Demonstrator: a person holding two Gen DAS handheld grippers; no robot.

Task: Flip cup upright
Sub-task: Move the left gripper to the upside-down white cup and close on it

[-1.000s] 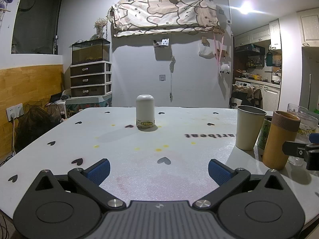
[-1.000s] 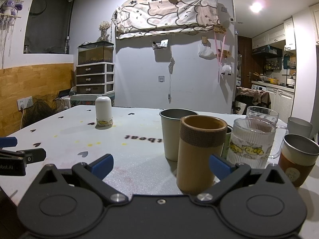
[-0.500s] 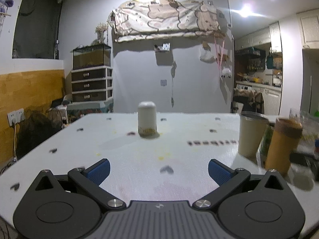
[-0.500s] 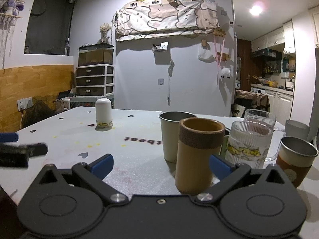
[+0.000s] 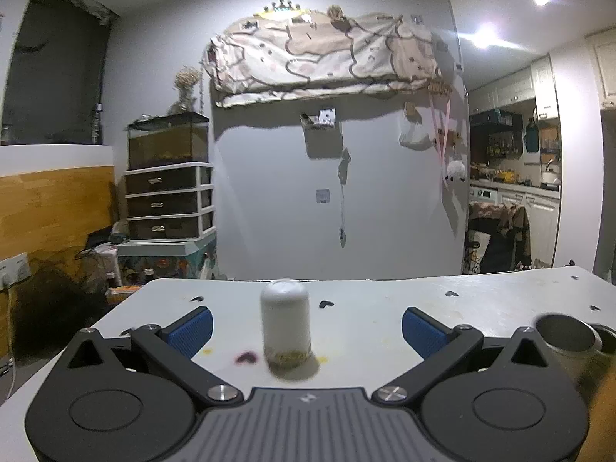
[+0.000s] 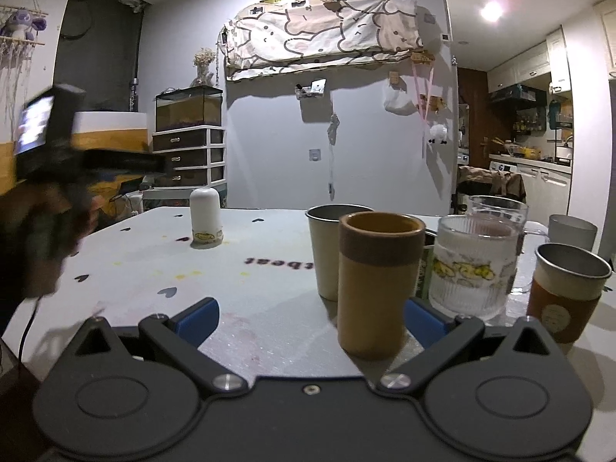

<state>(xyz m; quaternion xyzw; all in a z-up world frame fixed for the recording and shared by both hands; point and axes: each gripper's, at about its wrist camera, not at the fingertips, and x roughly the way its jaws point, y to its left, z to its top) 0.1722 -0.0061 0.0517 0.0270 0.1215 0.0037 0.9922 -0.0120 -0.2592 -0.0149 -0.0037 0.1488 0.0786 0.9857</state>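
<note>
A white cup (image 5: 285, 325) with a yellow band at its rim stands upside down on the white table (image 5: 481, 308). My left gripper (image 5: 306, 329) is open, and the cup stands between its blue fingertips (image 5: 191, 330), touching neither. The same cup shows far left in the right wrist view (image 6: 206, 217). My right gripper (image 6: 312, 321) is open and empty. A brown cup (image 6: 376, 283) stands upright just beyond its fingers. The left gripper's body shows blurred at the left in the right wrist view (image 6: 50, 146).
Upright cups cluster at the right: a beige metal cup (image 6: 333, 248), a ribbed glass mug (image 6: 475, 265), a brown-sleeved metal cup (image 6: 566, 288), a grey cup (image 6: 571, 231). The beige cup's rim shows at the right of the left wrist view (image 5: 564, 333).
My left gripper has moved forward across the table to the upside-down cup, which now stands between its open fingers. The right gripper has barely moved.
</note>
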